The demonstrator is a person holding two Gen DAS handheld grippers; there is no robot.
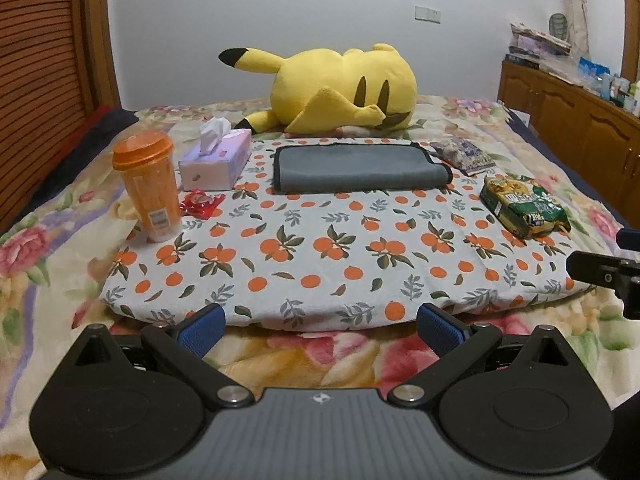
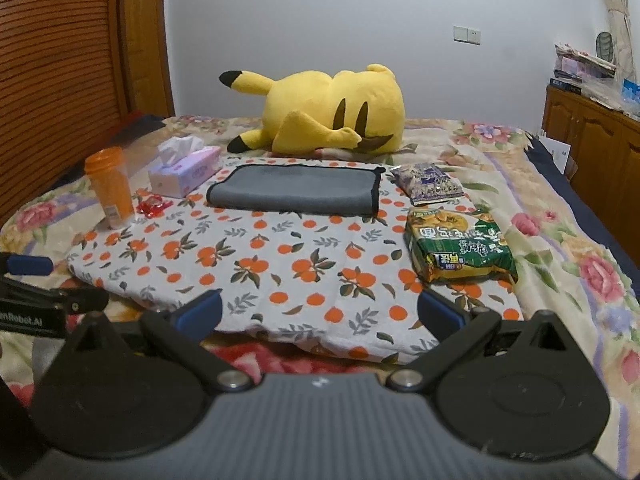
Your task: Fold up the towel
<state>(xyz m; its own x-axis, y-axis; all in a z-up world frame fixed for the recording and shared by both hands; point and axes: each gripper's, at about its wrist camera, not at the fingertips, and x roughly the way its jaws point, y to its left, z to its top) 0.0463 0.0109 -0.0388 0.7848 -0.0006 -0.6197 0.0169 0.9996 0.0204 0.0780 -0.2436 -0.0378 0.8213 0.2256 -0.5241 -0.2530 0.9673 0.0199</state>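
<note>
Judging by the layout, the towel looks folded already or the next fold is pending; both tools are hanging back at the near edge of the orange-print cloth (image 1: 320,248) on the bed.

Left hand-held gripper (image 1: 320,330): jaws spread wide, holding nothing. Orange ribbed plastic cup (image 1: 146,184), soft tissue box (image 1: 216,160). Grey towel (image 1: 358,168), flat plush rectangle with dark trim, is lying near the cloth's far edge. Crinkly green packet (image 1: 524,206). Right hand-held gripper (image 2: 320,314): wide, holding nothing.

Next fold needs both reaching far to pinch towel corners.

The items on the cabinet (image 1: 580,76) are too small to be told. The right tongs (image 1: 608,272) are cut by the left wrist view's edge.
</note>
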